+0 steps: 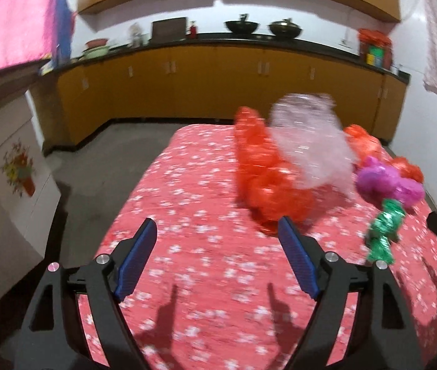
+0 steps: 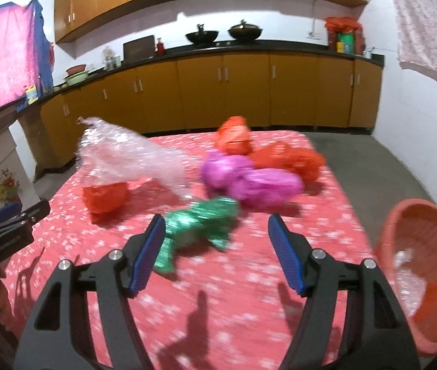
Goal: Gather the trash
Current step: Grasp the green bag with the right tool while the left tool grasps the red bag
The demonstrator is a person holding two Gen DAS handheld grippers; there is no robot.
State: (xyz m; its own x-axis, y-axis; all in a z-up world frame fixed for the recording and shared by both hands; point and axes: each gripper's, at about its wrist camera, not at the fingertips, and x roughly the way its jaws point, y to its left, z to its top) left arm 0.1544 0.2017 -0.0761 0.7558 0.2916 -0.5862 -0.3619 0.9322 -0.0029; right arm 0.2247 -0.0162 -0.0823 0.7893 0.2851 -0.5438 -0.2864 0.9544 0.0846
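The green foil wrapper (image 2: 198, 231) lies on the red tablecloth (image 2: 218, 293), just before the purple bag (image 2: 249, 182). It looks light, crinkly and slippery, best pinched mid-bunch. Both the right gripper (image 2: 215, 246) and left gripper (image 1: 215, 259) gape, holding nothing.

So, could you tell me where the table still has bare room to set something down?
The near cloth in front of both grippers is bare, and the left strip beside the red bag. The far right is crowded with bags.
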